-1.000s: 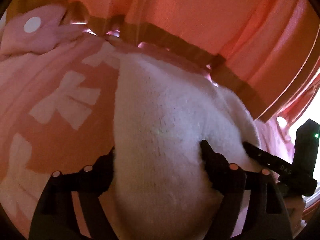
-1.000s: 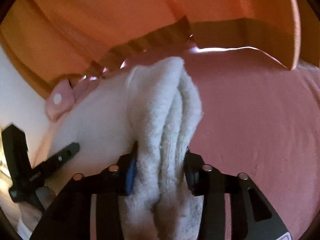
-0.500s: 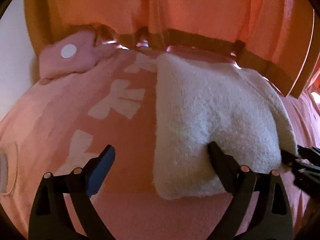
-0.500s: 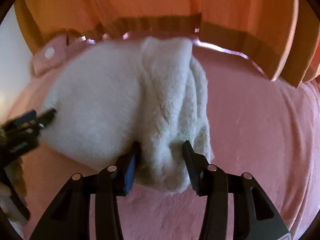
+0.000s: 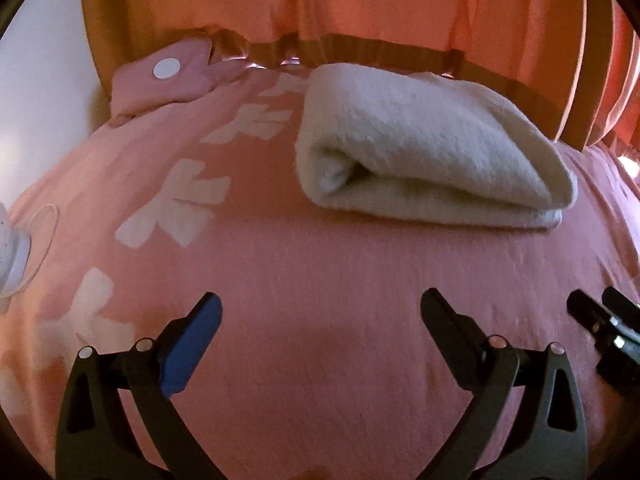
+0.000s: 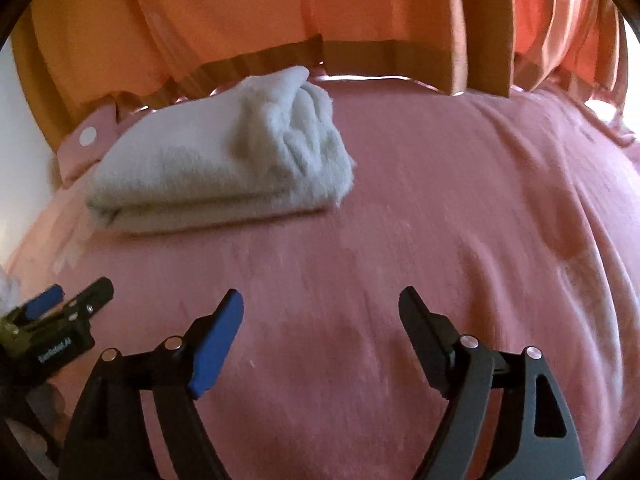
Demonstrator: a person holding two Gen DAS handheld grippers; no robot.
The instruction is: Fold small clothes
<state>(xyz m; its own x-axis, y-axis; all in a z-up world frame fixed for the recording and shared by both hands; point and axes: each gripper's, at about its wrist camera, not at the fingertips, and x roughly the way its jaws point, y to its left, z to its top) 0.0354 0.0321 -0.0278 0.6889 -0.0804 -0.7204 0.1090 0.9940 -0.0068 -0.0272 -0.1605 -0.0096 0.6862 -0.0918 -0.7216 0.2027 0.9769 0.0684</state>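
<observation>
A white fleecy garment [image 5: 432,148] lies folded into a thick, flat bundle on the pink bedspread [image 5: 320,280], toward the far side of the bed, just in front of the orange curtain [image 5: 360,0]. Both the left tongs [image 5: 320,320] and the right tongs [image 6: 320,316] are spread wide and hold nothing, hovering over bare bedspread well short of the garment. The garment looks plush, light and very soft, so it would likely sag and unroll if lifted by one layer. Its near edge shows stacked layers, with an open rolled mouth at its left end; seen from the right wrist, its right end is bunched and ragged. If it needs another fold or a move, the safest hold is probably across the whole stack at the near edge, one tongs toward each end. A small pink garment with a white dot [image 5: 160,76] lies to the left of the white one, also near the curtain.
</observation>
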